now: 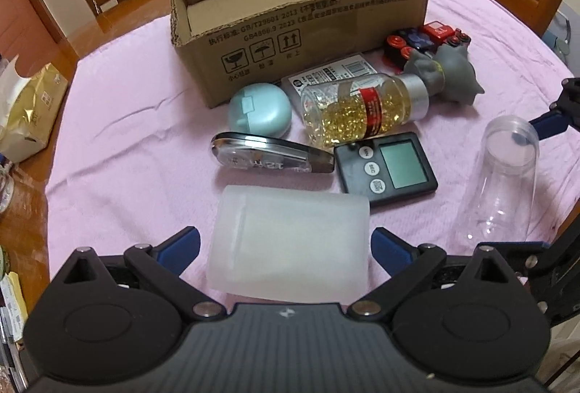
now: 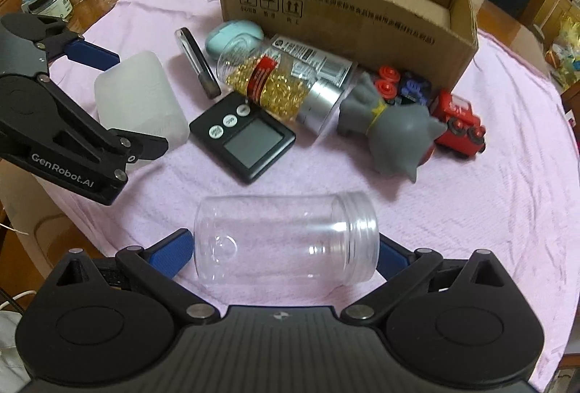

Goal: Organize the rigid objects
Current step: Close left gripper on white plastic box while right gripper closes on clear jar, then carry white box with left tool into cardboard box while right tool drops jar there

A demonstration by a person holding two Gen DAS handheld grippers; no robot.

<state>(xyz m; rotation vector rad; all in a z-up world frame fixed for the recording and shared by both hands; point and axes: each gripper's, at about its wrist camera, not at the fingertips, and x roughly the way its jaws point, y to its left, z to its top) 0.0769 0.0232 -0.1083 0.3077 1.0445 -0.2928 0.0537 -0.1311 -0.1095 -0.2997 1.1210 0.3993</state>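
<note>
My left gripper point(image 1: 286, 244) is open around a frosted white plastic box point(image 1: 290, 248) lying on the pink cloth; its fingers point(image 1: 181, 242) stand on either side with gaps. The box also shows in the right wrist view point(image 2: 141, 99). My right gripper point(image 2: 286, 255) is open around a clear plastic jar point(image 2: 286, 240) lying on its side, mouth to the right; it also shows in the left wrist view point(image 1: 504, 175). An empty cardboard box point(image 1: 301, 27) stands at the back of the table.
Between the grippers and the cardboard box lie a black timer point(image 1: 386, 168), a capsule bottle point(image 1: 362, 106), a mint round case point(image 1: 259, 112), a tape dispenser point(image 1: 268, 157), a grey cat toy point(image 2: 395, 132) and a red toy train point(image 2: 458, 123). Tissue box and bottles stand at the left.
</note>
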